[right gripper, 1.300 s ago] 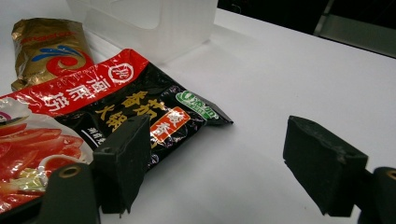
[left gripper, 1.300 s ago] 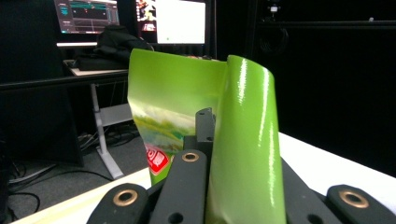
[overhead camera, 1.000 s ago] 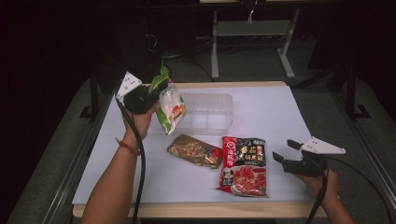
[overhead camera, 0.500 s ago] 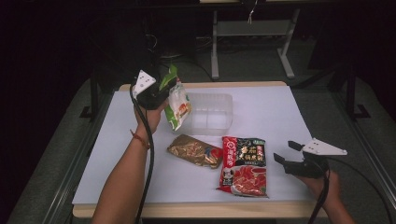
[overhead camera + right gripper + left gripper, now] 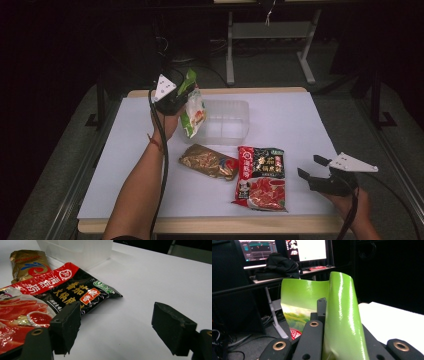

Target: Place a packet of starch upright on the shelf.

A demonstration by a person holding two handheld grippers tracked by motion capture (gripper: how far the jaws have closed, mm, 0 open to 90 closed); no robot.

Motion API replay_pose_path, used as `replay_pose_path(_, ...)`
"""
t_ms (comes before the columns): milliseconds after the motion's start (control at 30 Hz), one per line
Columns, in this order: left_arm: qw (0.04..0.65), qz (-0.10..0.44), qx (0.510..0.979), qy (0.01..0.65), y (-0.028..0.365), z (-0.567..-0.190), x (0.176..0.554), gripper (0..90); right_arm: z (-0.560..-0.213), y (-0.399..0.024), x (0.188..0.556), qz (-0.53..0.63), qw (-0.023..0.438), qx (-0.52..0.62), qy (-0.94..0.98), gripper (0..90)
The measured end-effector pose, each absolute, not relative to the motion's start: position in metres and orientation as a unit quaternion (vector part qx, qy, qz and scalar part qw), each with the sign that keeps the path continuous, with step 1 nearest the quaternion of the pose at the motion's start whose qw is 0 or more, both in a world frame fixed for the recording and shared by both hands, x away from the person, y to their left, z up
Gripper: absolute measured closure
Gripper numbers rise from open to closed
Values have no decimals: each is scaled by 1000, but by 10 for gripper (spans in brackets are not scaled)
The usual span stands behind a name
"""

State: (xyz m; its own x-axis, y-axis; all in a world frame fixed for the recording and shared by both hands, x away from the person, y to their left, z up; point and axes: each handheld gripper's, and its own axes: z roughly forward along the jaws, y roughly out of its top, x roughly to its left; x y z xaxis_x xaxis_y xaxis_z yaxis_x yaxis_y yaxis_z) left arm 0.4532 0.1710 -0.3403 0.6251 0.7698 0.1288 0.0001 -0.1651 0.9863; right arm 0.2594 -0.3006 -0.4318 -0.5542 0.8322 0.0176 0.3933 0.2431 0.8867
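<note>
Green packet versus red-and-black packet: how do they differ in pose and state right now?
The green packet hangs in the air, pinched by the shut left gripper at the clear tub; the red-and-black packet lies flat on the table, untouched. The open right gripper rests beside it. Both are glossy, sealed pouches.

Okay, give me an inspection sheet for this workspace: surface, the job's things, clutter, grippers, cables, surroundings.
Surface: white table, bare around the items.
Job's things: green packet hanging from the left gripper at the left end of the clear plastic bin; I cannot tell whether it touches the bin. Brown-gold packet and red-black packet lie flat in front of the bin.
Clutter: nothing seen.
Grippers: left gripper shut on the green packet's top; right gripper open, holding nothing, right of the red-black packet.
Cables: black cable trails along the left forearm; another runs from the right gripper.
Surroundings: dark room, monitors on a desk behind.
</note>
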Motion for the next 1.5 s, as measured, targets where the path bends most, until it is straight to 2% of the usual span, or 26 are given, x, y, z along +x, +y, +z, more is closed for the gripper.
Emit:
replay_pose_path(467,577,325,696,277,174,-364,458,853,-434,-303,254,457,240,410,752,226)
replay_pose_path(567,579,318,699,274,174,-369,454,785,-434,-302,254,456,238,409,754,226)
replay_pose_path(633,580,312,700,276,175,-371,453,693,-434,-301,254,454,237,409,755,226)
replay_pose_path(700,576,311,703,277,179,-374,451,672,-434,-300,254,452,237,408,757,226)
replay_pose_path(800,578,303,704,282,184,-374,448,585,-435,-300,255,452,235,408,758,226)
replay_pose_path(1067,562,290,726,270,196,-376,436,548,-435,-299,255,449,235,408,760,226)
replay_pose_path(1300,540,286,742,277,209,-390,423,457,-436,-298,255,447,233,408,761,226)
replay_pose_path(1500,529,288,750,273,218,-394,411,455,-436,-298,256,446,232,409,761,226)
